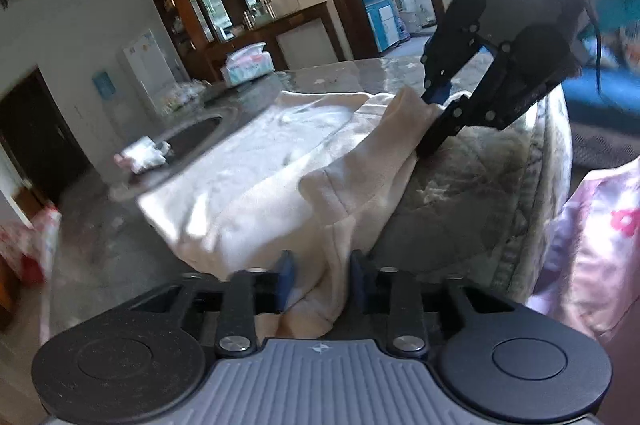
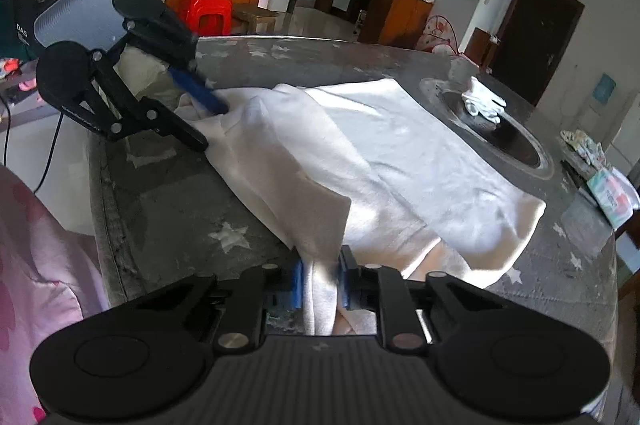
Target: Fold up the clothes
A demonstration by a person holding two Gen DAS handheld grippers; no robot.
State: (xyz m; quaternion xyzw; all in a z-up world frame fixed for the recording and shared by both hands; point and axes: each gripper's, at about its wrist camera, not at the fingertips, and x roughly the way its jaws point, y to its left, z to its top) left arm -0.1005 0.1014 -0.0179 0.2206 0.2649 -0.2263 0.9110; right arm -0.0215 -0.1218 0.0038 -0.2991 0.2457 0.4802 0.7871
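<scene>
Two grippers pinch soft, creased white garment (image 2: 400, 153).

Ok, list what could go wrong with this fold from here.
1. Both tongs, left and right, pinch only bunched edges of the white garment, so fabric might slip out when lifted.
2. The far hem lies beside the white gloves on the dark round plate; dragging could snag them.

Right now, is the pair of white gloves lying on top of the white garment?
No, the white gloves lie apart from the white garment, on the dark round plate farther along the table.
</scene>
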